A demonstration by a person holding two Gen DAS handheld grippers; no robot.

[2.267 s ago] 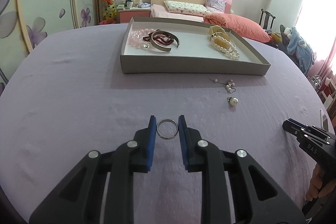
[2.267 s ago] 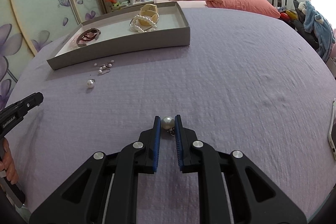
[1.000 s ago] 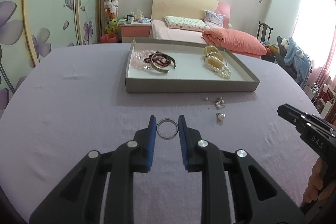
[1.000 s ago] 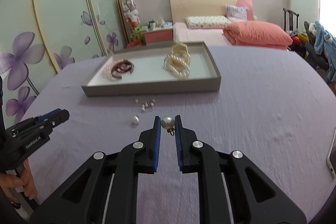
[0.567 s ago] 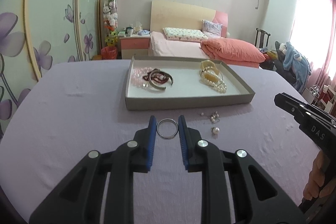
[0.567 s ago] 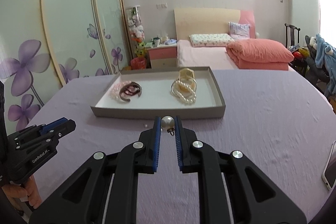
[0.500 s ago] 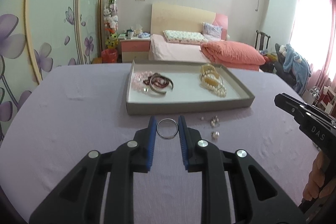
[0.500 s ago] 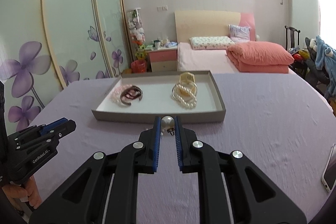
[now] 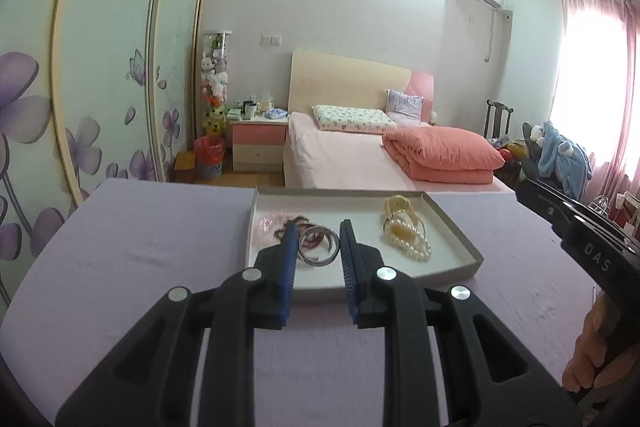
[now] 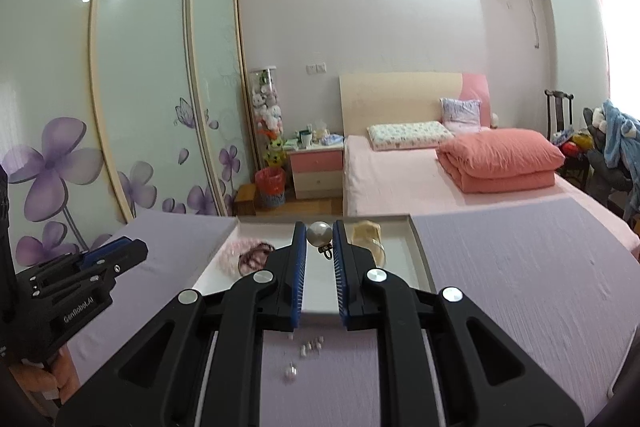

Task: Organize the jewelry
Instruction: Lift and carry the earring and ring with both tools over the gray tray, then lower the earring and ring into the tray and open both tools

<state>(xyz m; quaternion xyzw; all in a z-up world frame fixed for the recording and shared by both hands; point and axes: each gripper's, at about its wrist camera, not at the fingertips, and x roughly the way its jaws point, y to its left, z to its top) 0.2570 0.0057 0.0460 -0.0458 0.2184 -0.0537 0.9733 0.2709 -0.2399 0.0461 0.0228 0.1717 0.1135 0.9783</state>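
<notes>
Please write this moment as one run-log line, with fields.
left gripper: shut on silver ring | right gripper: shut on pearl earring | both above tray | loose pearls on purple cloth

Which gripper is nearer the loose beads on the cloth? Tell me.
Right. The right gripper hangs directly above the loose beads, which show between its fingers; the left gripper is off to their left.

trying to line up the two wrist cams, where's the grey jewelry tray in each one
Left wrist view: the grey tray sits at centre, just beyond the left gripper shut on a ring.
Right wrist view: the tray is at centre, mostly hidden behind the right gripper shut on a pearl earring.
Shared landmark: the folded coral quilt on the bed.
</notes>
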